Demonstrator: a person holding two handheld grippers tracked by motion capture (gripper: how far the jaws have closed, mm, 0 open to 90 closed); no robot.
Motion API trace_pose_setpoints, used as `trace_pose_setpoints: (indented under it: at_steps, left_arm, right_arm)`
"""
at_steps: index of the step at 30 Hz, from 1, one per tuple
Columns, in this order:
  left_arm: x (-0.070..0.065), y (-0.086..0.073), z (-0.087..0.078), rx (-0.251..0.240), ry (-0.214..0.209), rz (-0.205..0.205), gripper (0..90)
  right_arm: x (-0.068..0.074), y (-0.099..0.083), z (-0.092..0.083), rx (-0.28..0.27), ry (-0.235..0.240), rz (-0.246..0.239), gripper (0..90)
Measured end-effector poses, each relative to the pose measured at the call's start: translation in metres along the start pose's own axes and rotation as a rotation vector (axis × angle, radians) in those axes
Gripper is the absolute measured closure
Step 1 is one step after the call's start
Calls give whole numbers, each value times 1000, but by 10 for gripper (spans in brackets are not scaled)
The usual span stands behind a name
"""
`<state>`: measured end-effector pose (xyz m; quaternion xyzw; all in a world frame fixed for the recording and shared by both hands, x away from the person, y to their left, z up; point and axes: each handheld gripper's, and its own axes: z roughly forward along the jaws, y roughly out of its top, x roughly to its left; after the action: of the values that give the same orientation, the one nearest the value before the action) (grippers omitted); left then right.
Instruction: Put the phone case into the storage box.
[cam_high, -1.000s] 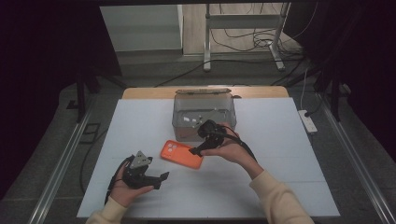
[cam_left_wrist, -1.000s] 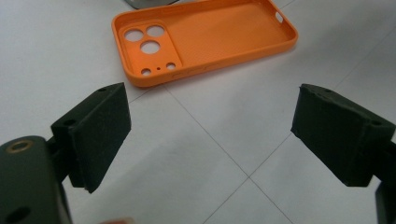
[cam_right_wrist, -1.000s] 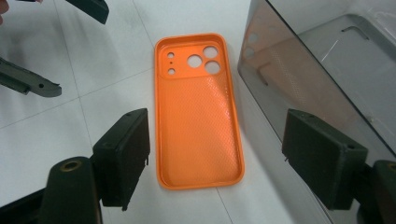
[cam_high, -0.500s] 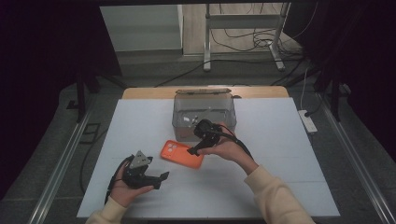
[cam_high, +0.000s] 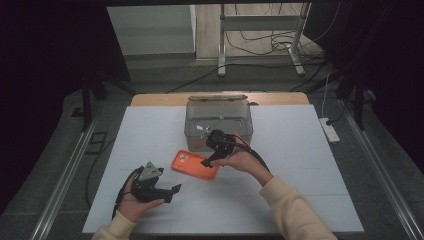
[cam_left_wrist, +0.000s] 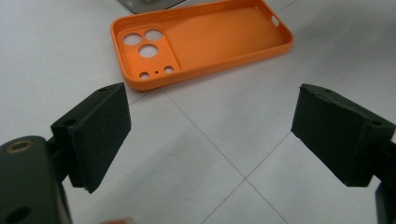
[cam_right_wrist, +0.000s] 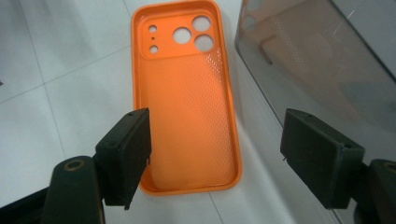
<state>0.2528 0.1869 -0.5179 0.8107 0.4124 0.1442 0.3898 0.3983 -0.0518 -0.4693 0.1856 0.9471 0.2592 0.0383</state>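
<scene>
The right gripper (cam_right_wrist: 215, 154), jaws spread, hovers over the near edge of the orange phone case (cam_right_wrist: 187, 98), just beside the clear box (cam_right_wrist: 327, 60).

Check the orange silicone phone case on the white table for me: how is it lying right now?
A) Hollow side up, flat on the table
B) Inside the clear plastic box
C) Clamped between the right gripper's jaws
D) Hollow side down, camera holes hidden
A: the orange silicone phone case lies flat with its raised rim and dotted inner face upward, beside the clear plastic box; the right gripper hangs open above it.
</scene>
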Motion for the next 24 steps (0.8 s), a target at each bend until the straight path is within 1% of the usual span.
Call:
trace_pose_setpoints:
  at_steps: [9,11,12,13,15,20,24]
  left_arm:
    - [0,0,0,0,0,1,117]
    - [-1,0,0,2,-2,6,117]
    - [-1,0,0,2,-2,8,117]
    - [-1,0,0,3,-4,9,116]
    - [-1,1,0,3,-4,9,117]
    - [-2,1,0,4,-3,10,117]
    - [-2,0,0,2,-4,8,117]
  right_arm:
    - [-2,-1,9,15,-14,-2,259]
    - [-1,-1,9,17,-24,-8,263]
    - [-2,-1,9,16,-19,-7,267]
    - [0,-1,8,1,-33,-16,276]
    - [1,-1,7,-2,-37,-20,276]
    - [4,1,6,-2,-15,-24,277]
    - [3,-1,8,6,-19,-15,280]
